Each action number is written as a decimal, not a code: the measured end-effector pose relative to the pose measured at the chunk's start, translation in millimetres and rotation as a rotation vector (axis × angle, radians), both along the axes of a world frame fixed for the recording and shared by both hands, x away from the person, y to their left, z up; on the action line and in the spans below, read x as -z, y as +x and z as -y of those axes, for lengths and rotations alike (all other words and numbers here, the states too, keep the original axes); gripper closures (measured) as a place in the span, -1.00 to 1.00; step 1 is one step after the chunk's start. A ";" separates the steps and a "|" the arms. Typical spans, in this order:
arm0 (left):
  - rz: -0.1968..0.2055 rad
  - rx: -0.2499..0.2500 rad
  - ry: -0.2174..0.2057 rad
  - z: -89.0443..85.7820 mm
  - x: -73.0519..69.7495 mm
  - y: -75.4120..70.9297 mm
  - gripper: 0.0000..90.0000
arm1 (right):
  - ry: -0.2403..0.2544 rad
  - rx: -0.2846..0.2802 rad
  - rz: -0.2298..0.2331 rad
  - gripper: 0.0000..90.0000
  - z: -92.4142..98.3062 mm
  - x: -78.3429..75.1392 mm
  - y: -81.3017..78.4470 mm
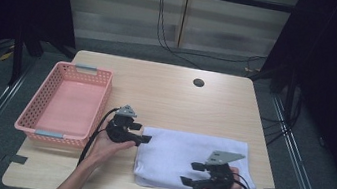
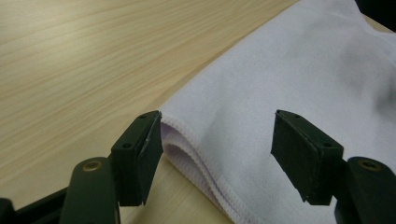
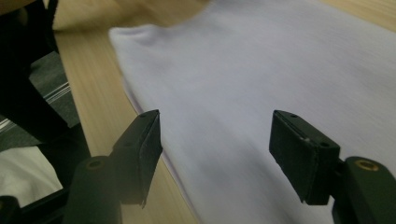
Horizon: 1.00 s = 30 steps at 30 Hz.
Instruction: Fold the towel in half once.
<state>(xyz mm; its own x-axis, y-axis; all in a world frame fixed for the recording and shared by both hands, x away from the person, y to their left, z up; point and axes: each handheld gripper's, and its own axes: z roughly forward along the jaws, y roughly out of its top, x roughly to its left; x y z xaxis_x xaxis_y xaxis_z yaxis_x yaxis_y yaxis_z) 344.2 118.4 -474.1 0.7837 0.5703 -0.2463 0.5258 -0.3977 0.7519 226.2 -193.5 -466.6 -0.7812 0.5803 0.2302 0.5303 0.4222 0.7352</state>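
A folded white cloth point(image 1: 182, 155) lies on the wooden table point(image 1: 167, 89), toward its front right. My left gripper point(image 1: 143, 133) is at the cloth's left edge, open, jaws wide apart. In the left gripper view the cloth's hemmed, layered corner point(image 2: 196, 144) lies between the pads without touching them. My right gripper point(image 1: 191, 173) hovers over the cloth's front right part, open and pointing left. In the right gripper view the cloth point(image 3: 243, 84) spreads under the jaws and nothing is held.
A pink plastic basket point(image 1: 42, 129) stands at the table's left side, nothing inside it. A round cable hole point(image 1: 198, 83) sits near the far edge. Black cables trail from both grippers. Dark curtains and floor rails flank the table.
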 end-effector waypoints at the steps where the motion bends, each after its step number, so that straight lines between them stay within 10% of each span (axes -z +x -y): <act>1: 0.005 -0.008 -0.004 -3.3 -0.8 -0.4 -0.26 | 0.004 -0.017 -0.002 -0.24 -8.1 0.2 2.6; 12: -0.004 -0.024 -0.010 -9.5 2.3 -0.8 -0.26 | 0.037 -0.184 -0.070 -0.07 -92.0 15.8 32.9; 30: -0.005 -0.043 -0.019 -11.1 2.6 0.8 -0.28 | -0.082 -0.242 0.058 -0.15 -117.2 32.7 12.6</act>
